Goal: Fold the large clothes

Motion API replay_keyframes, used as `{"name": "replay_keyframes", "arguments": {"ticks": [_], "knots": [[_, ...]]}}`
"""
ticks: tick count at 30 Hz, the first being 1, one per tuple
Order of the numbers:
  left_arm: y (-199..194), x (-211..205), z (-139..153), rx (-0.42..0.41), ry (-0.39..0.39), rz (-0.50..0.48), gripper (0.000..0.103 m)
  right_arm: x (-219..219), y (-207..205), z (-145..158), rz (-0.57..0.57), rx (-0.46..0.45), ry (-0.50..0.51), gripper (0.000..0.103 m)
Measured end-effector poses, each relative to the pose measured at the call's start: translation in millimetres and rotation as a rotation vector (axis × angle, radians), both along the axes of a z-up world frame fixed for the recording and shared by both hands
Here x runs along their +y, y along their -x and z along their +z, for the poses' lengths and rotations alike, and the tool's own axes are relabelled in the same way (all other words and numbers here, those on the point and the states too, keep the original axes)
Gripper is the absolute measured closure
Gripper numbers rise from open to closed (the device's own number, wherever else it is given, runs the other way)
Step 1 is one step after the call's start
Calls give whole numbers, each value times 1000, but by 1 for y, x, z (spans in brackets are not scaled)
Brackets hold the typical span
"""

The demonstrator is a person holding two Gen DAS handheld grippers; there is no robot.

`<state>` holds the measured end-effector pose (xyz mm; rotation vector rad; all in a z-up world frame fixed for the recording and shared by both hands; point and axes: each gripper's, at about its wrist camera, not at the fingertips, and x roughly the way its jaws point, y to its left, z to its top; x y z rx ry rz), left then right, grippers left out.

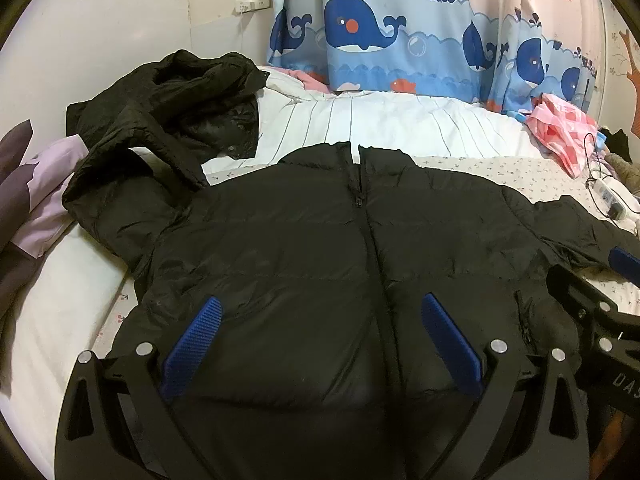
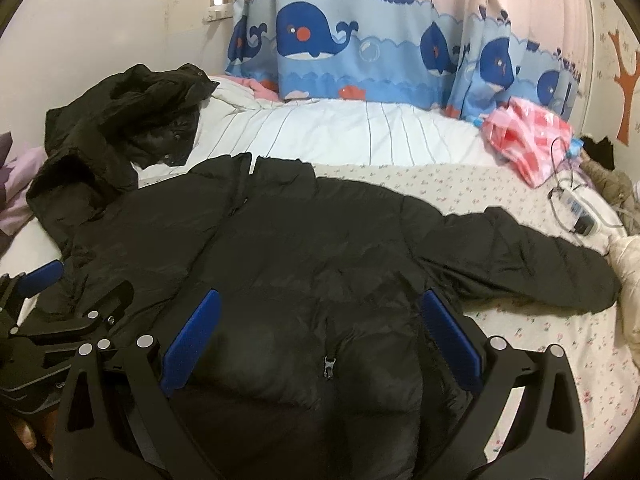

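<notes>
From the left wrist view, I see my left gripper [image 1: 320, 340] spread wide, holding nothing, above a black puffer jacket [image 1: 320, 240] lying flat at the bed's [image 1: 60, 320] near edge. From the right wrist view, my right gripper [image 2: 320, 336] gapes equally wide, empty, over the jacket's lower front; one sleeve [image 2: 540, 268] stretches toward the bed's right edge.

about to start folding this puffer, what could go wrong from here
The crumpled dark coat lies over the black puffer jacket at its left shoulder, so folding that side may drag it along. The right sleeve ends near a power strip and cable, which could snag. Puffy fabric may slip from open jaws.
</notes>
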<state>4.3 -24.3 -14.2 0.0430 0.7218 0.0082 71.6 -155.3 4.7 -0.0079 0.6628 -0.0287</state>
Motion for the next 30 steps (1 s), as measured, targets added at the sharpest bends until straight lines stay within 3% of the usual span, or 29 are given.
{"name": "replay_keyframes", "arguments": {"ticks": [15, 30], "knots": [[9, -4, 11, -67, -61, -5, 7, -5, -7, -8, 11, 44, -60, 6], [9, -5, 13, -68, -60, -6, 7, -9, -2, -1, 1, 13, -64, 6]]}}
